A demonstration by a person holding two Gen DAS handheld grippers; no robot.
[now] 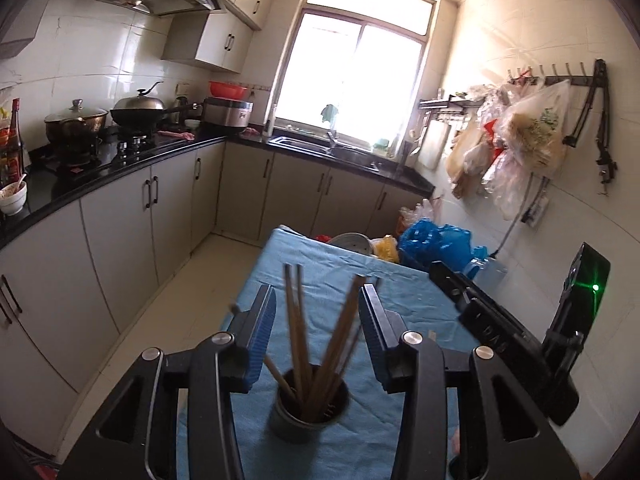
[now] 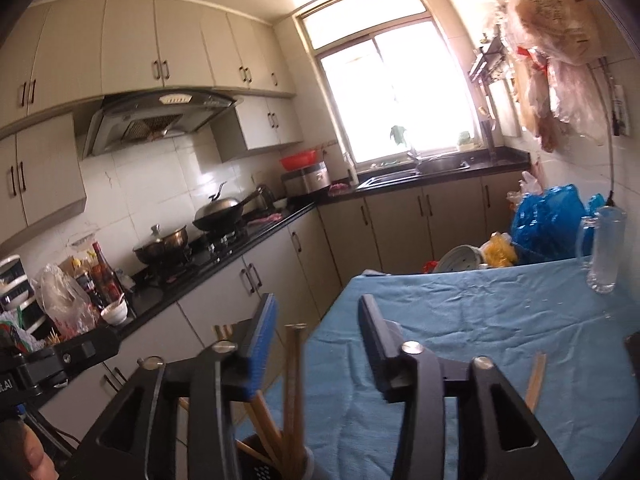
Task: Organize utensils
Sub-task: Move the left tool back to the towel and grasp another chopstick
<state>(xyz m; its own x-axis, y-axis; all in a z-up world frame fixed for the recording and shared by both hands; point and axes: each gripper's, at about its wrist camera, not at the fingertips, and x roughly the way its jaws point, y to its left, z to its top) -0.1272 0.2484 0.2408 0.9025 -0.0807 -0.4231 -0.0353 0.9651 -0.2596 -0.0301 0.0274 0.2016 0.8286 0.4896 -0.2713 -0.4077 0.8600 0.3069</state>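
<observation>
Lettering: only a fragment, apparently "AI", on the black body of the left gripper at the left edge of the right wrist view; raised marks on the right gripper's side in the left wrist view too blurred to read.

Chopsticks [image 1: 316, 340] — brown wooden sticks, motion-blurred, fanned out upright in a dark cylindrical holder [image 1: 308, 416] with a grey metallic wall, set on the blue tablecloth [image 1: 320, 256] near its close edge. In the right wrist view, same holder [image 2: 280, 460] at the bottom edge, perforated wall partly visible, sticks [image 2: 294, 376] rising between the fingers.

Left gripper [image 1: 317, 320]: jaws spread wide, blue-padded fingers either side of the sticks, nothing clamped. Right gripper [image 2: 317, 328]: jaws likewise wide apart and unloaded; its left finger in front of some sticks.

One loose chopstick [image 2: 536, 376] flat on the cloth, right of the right gripper, apart from the holder.

Surroundings — clear glass mug [image 2: 604, 248] upright near the cloth's far right corner; blue plastic bag [image 2: 548, 216], yellow bag [image 2: 498, 252] and a round pale lid-like dish [image 2: 460, 260] beyond the far edge; black counter [image 1: 120, 168] with lidded pot [image 1: 76, 120], wok [image 1: 138, 114], sauce bottles [image 2: 104, 272] and a small white bowl [image 1: 14, 198]; sink [image 1: 320, 148] under the bright window [image 1: 352, 68]; plastic bags [image 1: 516, 140] hung from a wall rack; a black device with a green light [image 1: 586, 284] at right.
</observation>
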